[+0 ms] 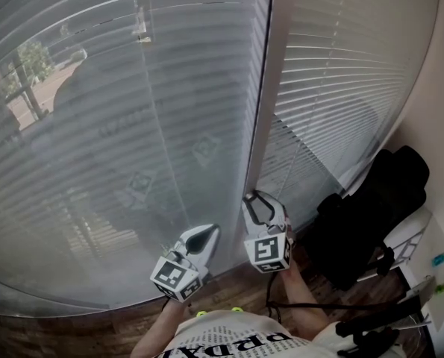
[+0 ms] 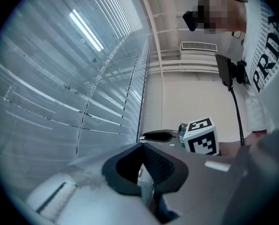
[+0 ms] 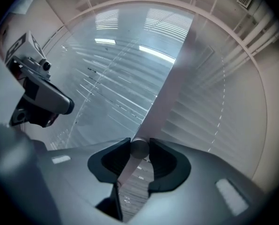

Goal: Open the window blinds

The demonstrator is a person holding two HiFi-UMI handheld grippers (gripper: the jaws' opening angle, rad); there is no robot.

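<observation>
Grey slatted blinds (image 1: 132,125) cover the left pane, and a second set (image 1: 341,88) covers the right pane. A pale upright frame post (image 1: 270,88) stands between them. My right gripper (image 1: 257,198) is at the foot of that post, level with the glass. In the right gripper view its dark pads (image 3: 163,159) sit on either side of a round pale wand (image 3: 139,147), shut on it. My left gripper (image 1: 209,232) hovers just left of it, in front of the left blinds, shut and holding nothing. The left gripper view shows the right gripper (image 2: 158,136) ahead.
A black bag or padded seat (image 1: 371,215) stands close on the right, against the pale wall (image 1: 438,125). Dark wooden floor (image 1: 95,319) runs along the foot of the window. A black cable (image 1: 319,304) trails low on the right, by the person's arm.
</observation>
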